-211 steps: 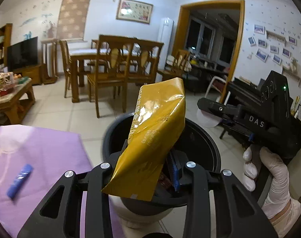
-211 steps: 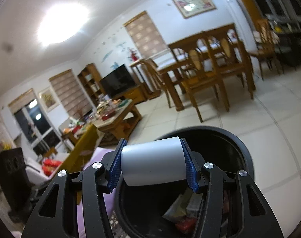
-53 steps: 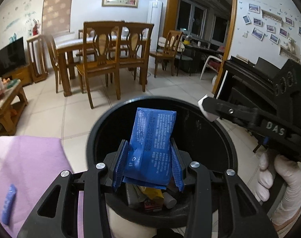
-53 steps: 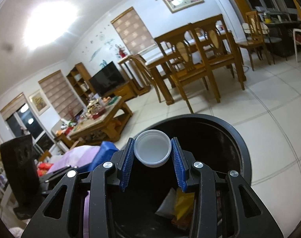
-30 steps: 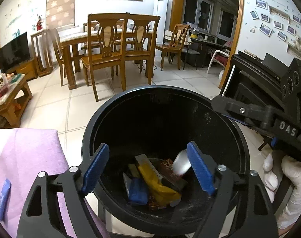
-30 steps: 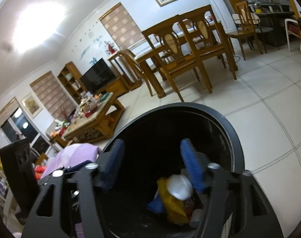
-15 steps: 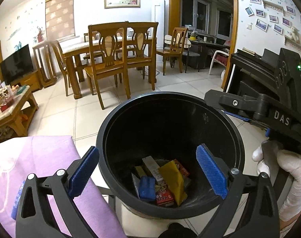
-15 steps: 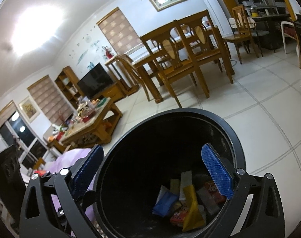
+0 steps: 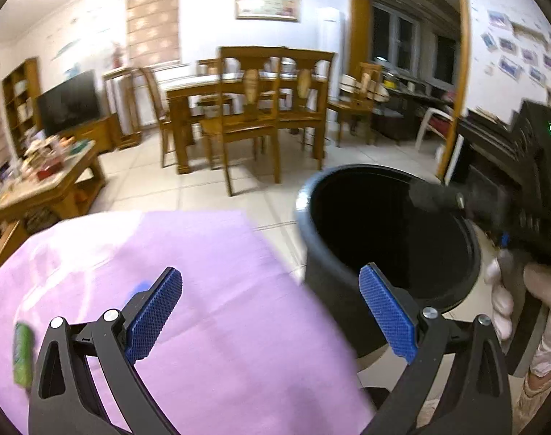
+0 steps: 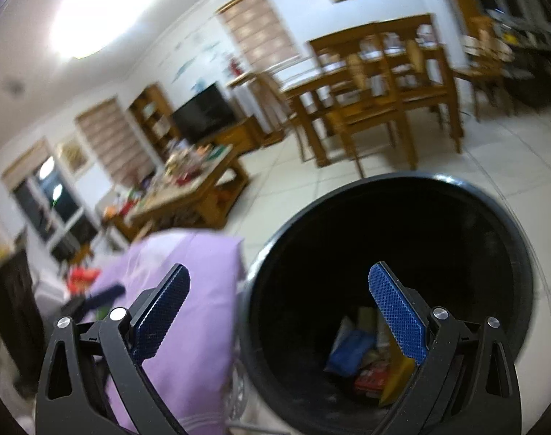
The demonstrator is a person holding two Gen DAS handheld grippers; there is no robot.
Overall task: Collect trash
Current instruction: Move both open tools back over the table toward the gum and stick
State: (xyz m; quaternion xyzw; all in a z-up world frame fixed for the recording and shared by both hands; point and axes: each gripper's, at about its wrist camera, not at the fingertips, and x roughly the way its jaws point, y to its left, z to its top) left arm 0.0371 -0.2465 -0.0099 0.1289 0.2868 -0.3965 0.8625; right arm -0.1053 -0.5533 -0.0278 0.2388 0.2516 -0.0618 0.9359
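Observation:
My left gripper (image 9: 272, 301) is open and empty over the purple cloth (image 9: 217, 326), left of the black bin (image 9: 322, 253). A small blue wrapper (image 9: 139, 286) lies just past its left finger, and a green wrapper (image 9: 23, 353) lies at the far left of the cloth. My right gripper (image 10: 279, 311) is open and empty above the near rim of the bin (image 10: 522, 253). Several wrappers lie in the bin's bottom, among them a blue packet (image 10: 348, 351) and a yellow packet (image 10: 395, 380). The right gripper's body shows over the bin in the left wrist view (image 9: 511, 199).
The purple cloth (image 10: 188, 308) ends beside the bin. A wooden coffee table (image 9: 40, 188) full of things stands far left. A dining table with chairs (image 9: 250, 108) stands across the tiled floor. A dark piano (image 9: 493, 166) is at the right.
Both grippers have swung left, away from the bin's middle toward the purple cloth. Both stay open and empty. The blue and green wrappers on the cloth have come into the left view.

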